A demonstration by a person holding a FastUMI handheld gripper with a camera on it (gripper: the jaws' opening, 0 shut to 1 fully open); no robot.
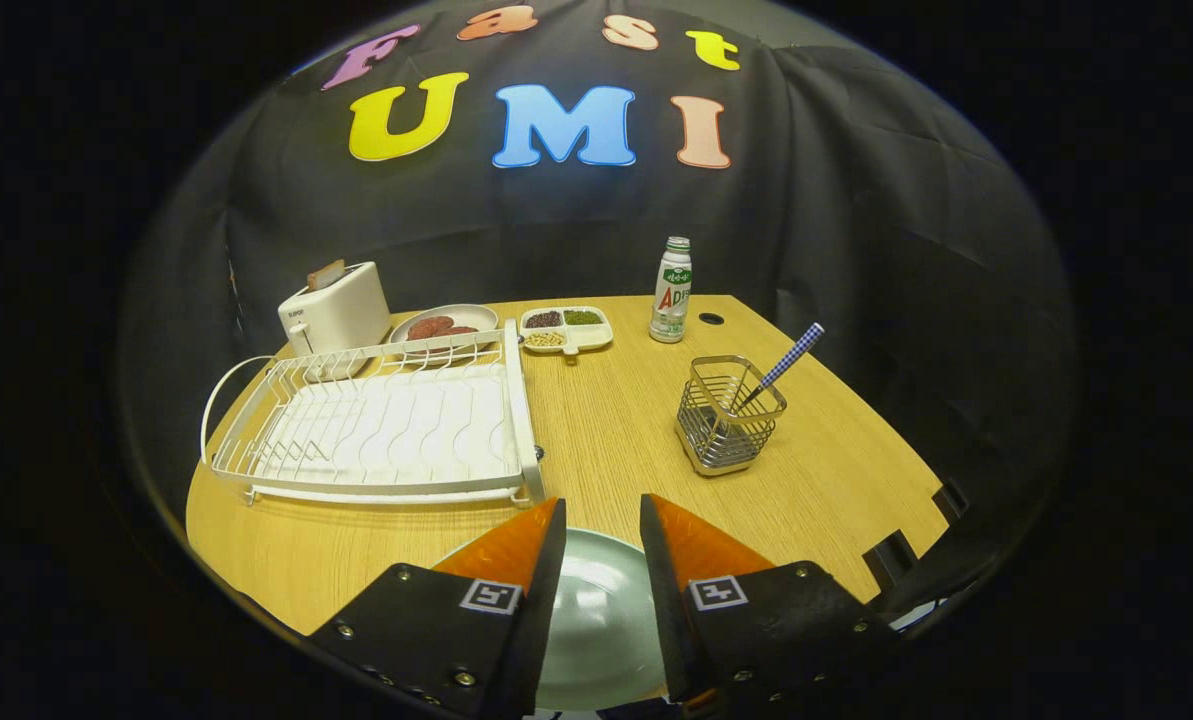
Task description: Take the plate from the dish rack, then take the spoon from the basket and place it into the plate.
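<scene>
Plate (596, 610) lies flat on the wooden table (616, 440), under and between the fingers of the gripper (602, 512) — the fingers stand apart with the plate's surface showing in the gap, and neither finger presses on anything. Ahead of the left finger sits the white dish rack (376, 425), with no dishes in its slots. Beyond the rack stand a white toaster (336, 308) with a slice in its slot and a dish of reddish food (443, 325); just beside that is a small divided tray (566, 328). Farther on stands a bottle (672, 290). Ahead of the right finger, well apart from it, is the wire basket (728, 415) — the spoon (781, 365) leans in it, checked handle up.
</scene>
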